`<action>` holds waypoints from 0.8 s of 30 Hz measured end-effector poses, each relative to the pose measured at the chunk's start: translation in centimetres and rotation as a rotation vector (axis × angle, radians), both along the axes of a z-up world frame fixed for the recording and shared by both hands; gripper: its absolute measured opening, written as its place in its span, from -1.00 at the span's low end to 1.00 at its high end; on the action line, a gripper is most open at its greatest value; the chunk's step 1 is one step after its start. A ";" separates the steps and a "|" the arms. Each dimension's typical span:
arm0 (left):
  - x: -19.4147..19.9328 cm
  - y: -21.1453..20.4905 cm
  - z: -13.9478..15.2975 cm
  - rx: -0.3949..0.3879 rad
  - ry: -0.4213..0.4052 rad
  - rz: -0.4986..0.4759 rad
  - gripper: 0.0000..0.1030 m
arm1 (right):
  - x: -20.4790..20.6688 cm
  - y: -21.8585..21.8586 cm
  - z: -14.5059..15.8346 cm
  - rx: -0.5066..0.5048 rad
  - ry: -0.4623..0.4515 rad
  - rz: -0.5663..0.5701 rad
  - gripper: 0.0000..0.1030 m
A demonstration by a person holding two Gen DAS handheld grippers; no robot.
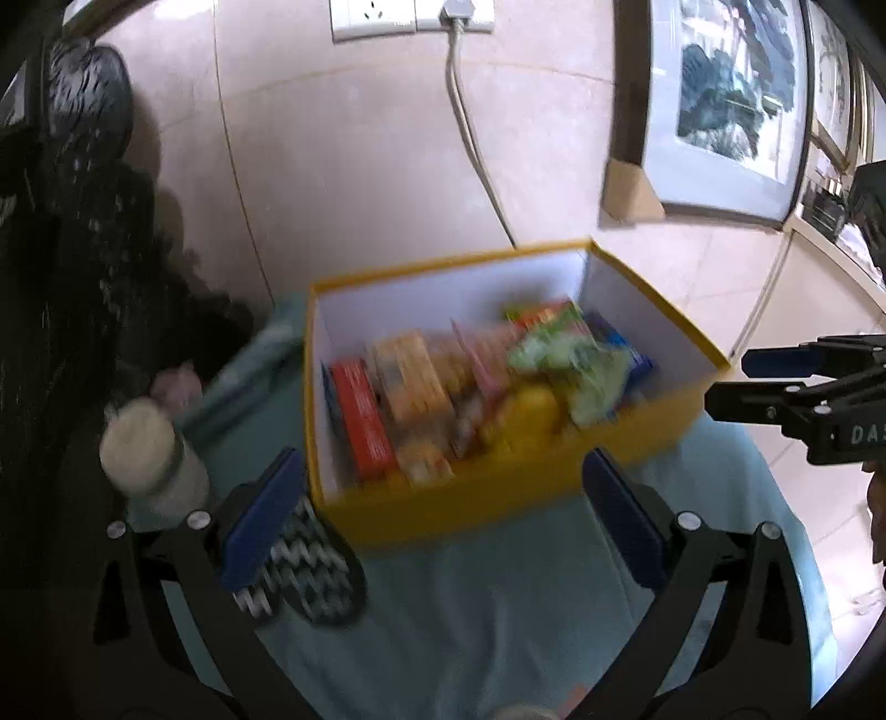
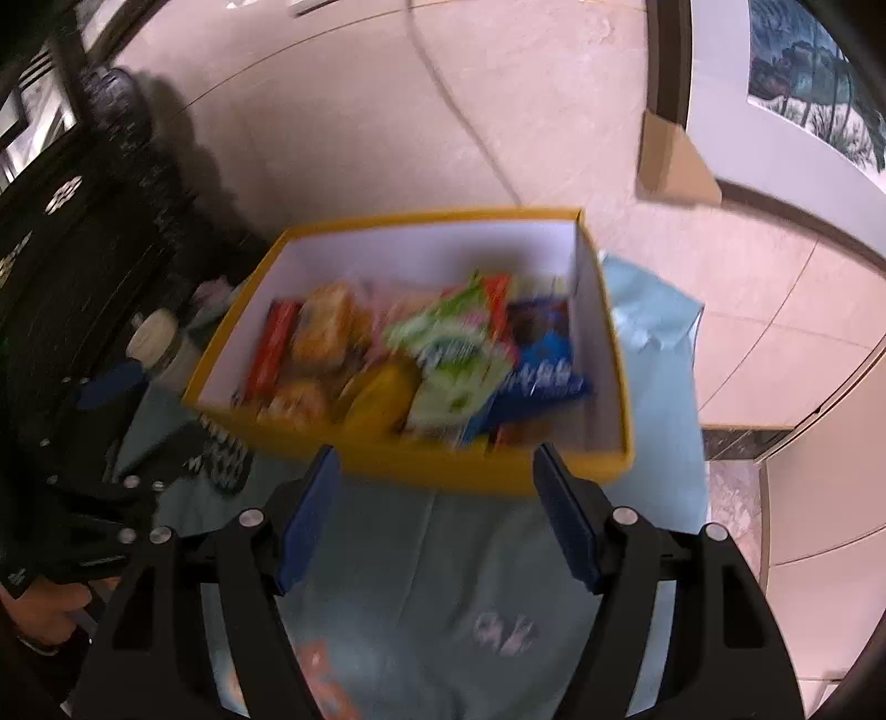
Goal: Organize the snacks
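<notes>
Both grippers, left gripper (image 1: 443, 512) wide and right gripper (image 2: 437, 518) half-spread, hold nothing above the worktop (image 1: 498, 609); approach the yellow box (image 1: 487, 509) near edge slowly, singling out one snack (image 2: 454, 360) cleanly.

Place: looked like a lived-in home room.
Walls: beige tile with a white socket plate (image 1: 411, 19) and plugged-in cable (image 1: 476, 138).
Decor: framed pictures (image 1: 720, 105) leaned against the wall.
Surface: a table under a light blue cloth (image 2: 498, 581).

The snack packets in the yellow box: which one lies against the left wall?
The red packet. It stands on edge along the box's left wall; the green packet and blue packet lie toward the right.
</notes>
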State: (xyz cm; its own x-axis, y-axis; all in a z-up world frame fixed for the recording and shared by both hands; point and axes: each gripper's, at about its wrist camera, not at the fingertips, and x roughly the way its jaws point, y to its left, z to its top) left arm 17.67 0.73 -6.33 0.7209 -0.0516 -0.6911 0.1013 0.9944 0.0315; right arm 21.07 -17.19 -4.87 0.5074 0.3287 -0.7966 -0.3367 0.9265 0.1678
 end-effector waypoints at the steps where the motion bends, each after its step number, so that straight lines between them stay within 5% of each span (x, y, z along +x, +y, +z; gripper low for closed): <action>1: -1.1 -0.2 -0.2 0.001 0.013 0.002 0.96 | -1.2 0.1 -0.2 -0.007 -0.003 0.004 0.40; 6: -6.1 -0.1 0.5 -0.042 0.054 0.039 0.96 | -7.8 -0.5 0.2 0.020 -0.004 -0.025 0.45; 10: -9.7 0.0 3.5 0.008 0.022 0.092 0.96 | -12.2 -1.0 2.0 0.010 -0.023 -0.024 0.52; 12: -11.1 -0.1 5.2 0.058 0.010 0.133 0.96 | -13.7 -1.3 2.8 0.003 -0.032 -0.029 0.80; 15: -13.0 0.0 7.5 0.087 0.018 0.183 0.96 | -16.0 -2.0 4.3 0.015 -0.050 -0.059 0.91; 20: -15.9 0.4 10.5 0.038 0.046 0.191 0.96 | -19.6 -3.0 6.3 0.015 -0.073 -0.091 0.97; 24: -17.4 -0.4 12.1 0.071 0.003 0.187 0.96 | -21.2 -3.5 7.2 -0.014 -0.097 -0.114 0.97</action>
